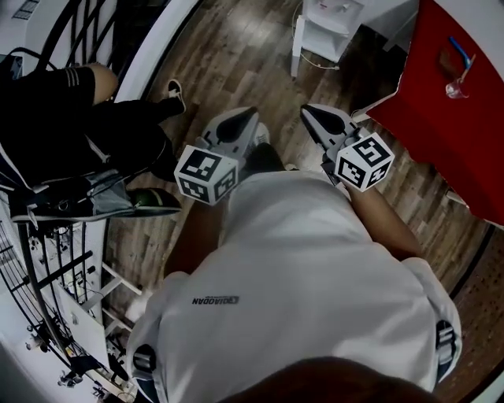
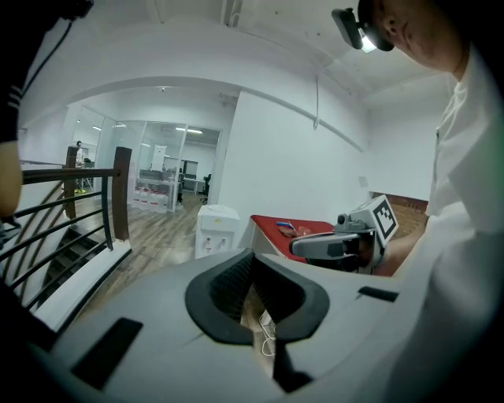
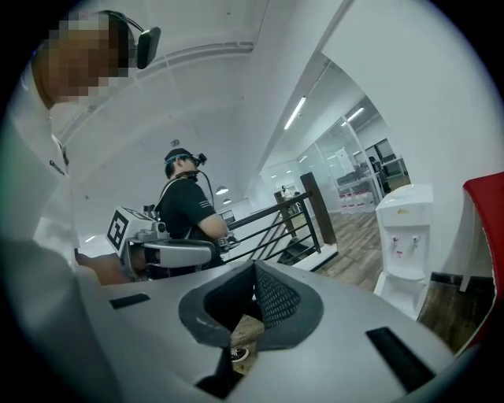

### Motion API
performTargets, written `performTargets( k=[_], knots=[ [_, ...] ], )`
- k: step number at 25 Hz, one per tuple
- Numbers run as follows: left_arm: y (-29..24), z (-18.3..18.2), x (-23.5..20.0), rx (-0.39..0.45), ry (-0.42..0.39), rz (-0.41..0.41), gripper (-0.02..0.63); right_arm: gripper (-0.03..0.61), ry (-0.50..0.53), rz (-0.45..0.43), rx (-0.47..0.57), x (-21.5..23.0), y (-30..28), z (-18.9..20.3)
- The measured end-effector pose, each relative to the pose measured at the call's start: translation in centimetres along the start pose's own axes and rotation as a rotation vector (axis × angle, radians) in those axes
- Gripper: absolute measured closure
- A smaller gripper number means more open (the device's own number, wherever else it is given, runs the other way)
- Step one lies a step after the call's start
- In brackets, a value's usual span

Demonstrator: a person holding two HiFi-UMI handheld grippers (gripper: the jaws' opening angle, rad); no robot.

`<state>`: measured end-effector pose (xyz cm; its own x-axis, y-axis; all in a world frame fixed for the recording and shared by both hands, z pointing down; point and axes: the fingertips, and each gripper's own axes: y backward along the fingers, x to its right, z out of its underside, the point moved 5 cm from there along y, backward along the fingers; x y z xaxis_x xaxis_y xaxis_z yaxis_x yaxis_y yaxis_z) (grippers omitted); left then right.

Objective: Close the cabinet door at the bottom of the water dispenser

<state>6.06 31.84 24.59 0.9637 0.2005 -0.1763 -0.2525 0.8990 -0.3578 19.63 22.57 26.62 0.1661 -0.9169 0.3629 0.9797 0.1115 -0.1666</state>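
The white water dispenser (image 1: 332, 20) stands on the wooden floor at the top of the head view, well ahead of both grippers. Its bottom cabinet looks open, with a narrow white door (image 1: 297, 41) swung out at its left. The dispenser (image 2: 215, 230) appears small and distant in the left gripper view. In the right gripper view the dispenser (image 3: 403, 244) stands at the right. My left gripper (image 1: 253, 115) and right gripper (image 1: 305, 110) are held side by side in front of my chest. Both are shut and hold nothing.
A red table (image 1: 461, 102) with a blue item and a clear object fills the right side. A person in black (image 1: 79, 118) is at the left by a black stair railing (image 2: 71, 212). A white cable (image 1: 319, 61) lies near the dispenser.
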Motion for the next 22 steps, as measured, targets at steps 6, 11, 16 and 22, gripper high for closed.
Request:
performTargets(
  k=[6,11,16,22],
  knots=[
    [-3.5,-0.2,-3.0,-0.037,0.019,0.039,0.621,0.571,-0.031,0.053,-0.014,3.2,-1.2,-0.1],
    [-5.8,-0.4,-5.2,-0.053,0.021,0.068,0.621,0.571,-0.072,0.116,-0.025,5.5,-1.9,0.5],
    [-7.0,-0.6,-7.4,-0.077,0.035,0.112,0.621,0.571,-0.097,0.180,-0.034,7.2,-4.0,0.1],
    [-9.7,-1.1,-10.5,-0.096,0.018,0.161,0.621,0.571,-0.095,0.214,-0.064,9.5,-8.3,-1.3]
  ],
)
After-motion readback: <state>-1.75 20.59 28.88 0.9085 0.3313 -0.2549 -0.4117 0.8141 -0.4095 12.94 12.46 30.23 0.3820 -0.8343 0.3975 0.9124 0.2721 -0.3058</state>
